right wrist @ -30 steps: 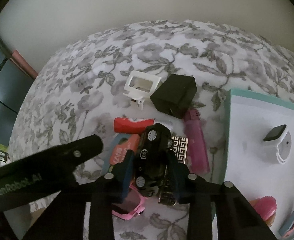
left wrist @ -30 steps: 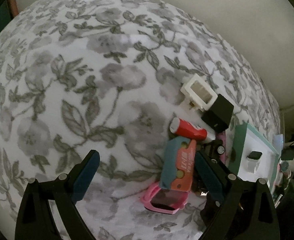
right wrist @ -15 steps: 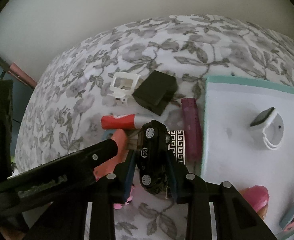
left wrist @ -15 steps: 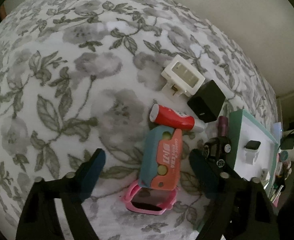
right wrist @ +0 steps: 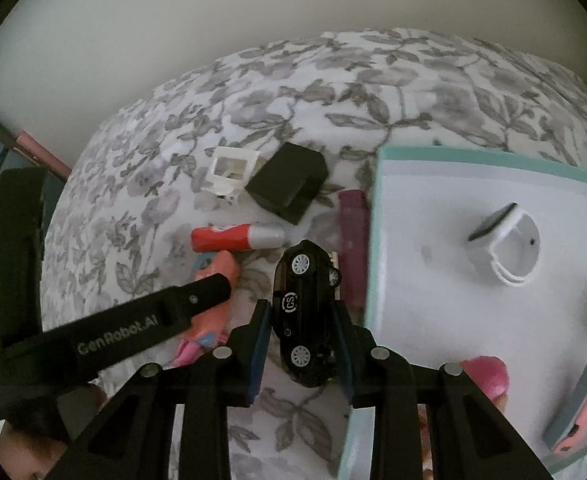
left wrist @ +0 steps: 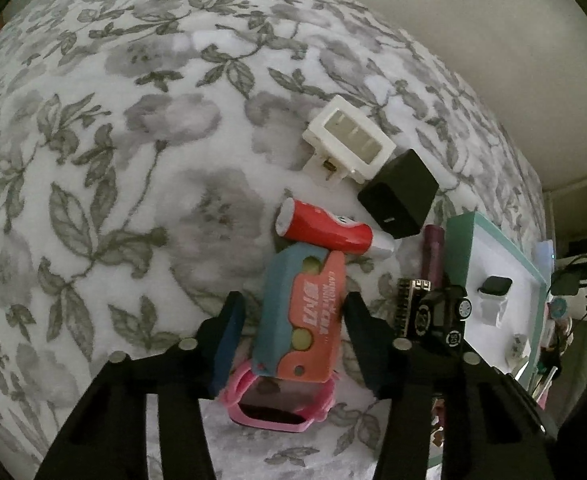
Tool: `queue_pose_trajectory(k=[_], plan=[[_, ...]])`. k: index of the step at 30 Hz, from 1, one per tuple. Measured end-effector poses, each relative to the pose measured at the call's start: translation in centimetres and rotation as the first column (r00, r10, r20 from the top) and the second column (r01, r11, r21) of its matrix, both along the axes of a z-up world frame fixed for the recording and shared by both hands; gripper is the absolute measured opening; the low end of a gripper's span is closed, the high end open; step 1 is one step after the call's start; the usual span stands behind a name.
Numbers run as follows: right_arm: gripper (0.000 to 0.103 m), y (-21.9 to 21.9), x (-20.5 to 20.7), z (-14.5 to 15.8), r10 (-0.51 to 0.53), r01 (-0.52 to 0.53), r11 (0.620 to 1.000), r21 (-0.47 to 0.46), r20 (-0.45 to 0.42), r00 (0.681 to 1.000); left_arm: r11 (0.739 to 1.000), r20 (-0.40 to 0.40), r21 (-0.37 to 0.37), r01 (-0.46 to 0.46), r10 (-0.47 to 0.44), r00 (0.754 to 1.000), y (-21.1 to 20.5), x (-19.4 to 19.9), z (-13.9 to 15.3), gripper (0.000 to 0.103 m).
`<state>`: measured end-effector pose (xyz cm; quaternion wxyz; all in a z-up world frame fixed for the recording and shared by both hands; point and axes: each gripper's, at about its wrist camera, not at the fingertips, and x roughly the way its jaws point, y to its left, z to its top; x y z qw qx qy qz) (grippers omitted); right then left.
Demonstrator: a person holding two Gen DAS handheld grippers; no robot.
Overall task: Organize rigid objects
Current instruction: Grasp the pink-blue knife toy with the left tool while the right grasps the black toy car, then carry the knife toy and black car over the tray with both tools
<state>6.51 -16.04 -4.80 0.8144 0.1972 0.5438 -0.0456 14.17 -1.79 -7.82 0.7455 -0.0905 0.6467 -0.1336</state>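
Your right gripper [right wrist: 301,332] pinches the black car [right wrist: 303,312] at lower centre, just left of the tray [right wrist: 377,240]. Carry it rightward over the rim before releasing. Your left gripper [left wrist: 293,344], jaws spread, straddles the orange toy [left wrist: 305,312]; close squarely on its sides.

Bare floral cloth [left wrist: 141,168] lies open leftward; rightward the tray wall [left wrist: 459,256] and purple lighter [left wrist: 432,252] crowd in.

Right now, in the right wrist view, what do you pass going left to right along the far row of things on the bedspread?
White plastic frame-shaped adapter → black cube charger → purple lighter → teal-rimmed white tray → white smartwatch.
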Motion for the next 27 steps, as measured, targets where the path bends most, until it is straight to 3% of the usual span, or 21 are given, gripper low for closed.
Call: queue_pose_trajectory(k=[1,10,14,27], plan=[[0.032,-0.3,-0.1,0.0,-0.008,0.008,1.000,0.011,-0.001,1.000,1.000,0.002,0.001,0.009,-0.009,1.000,-0.3,0.0,0.0,0.046],[0.032,-1.0,-0.8,0.8,-0.034,0.034,0.998,0.048,0.018,0.999,0.999,0.019,0.026,0.025,-0.025,0.999,-1.0,-0.2,0.0,0.044],[0.032,-1.4,-1.1,1.2,-0.046,0.045,0.997,0.062,0.026,0.999,1.000,0.017,-0.019,0.015,-0.015,1.000,-1.0,-0.3,0.4,0.044],[0.032,-3.9,-2.2,4.1,-0.119,0.108,0.988,0.112,0.100,0.988,0.998,0.113,-0.061,0.031,-0.024,0.993,-1.4,-0.9,4.5,0.044]])
